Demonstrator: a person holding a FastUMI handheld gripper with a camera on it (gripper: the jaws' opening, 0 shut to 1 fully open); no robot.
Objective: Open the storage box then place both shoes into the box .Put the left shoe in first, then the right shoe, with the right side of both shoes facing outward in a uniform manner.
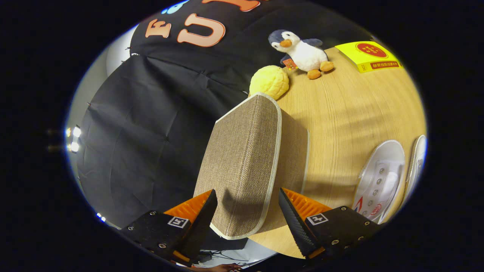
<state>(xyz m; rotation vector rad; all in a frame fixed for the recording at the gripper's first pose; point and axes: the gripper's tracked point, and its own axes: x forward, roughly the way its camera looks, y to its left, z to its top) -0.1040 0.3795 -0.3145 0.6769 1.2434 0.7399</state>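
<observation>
Woven-fabric storage box (249,158), lid closed, sits between the gripper (247,209) fingers, spread wide and gripping nothing. Opening step: next, likely close on the lid's piped edge; white shoes (380,177) wait beside

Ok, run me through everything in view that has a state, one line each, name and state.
storage box: lid shut, standing on the wooden table, its near end between the fingers.
gripper: fingers open, either side of the box, not pressing on it.
white shoes: both out on the table, beside the box, side by side.
plush penguin: upright, beyond the box.
yellow ball: resting just behind the box.
yellow book: closed, lying flat.
</observation>
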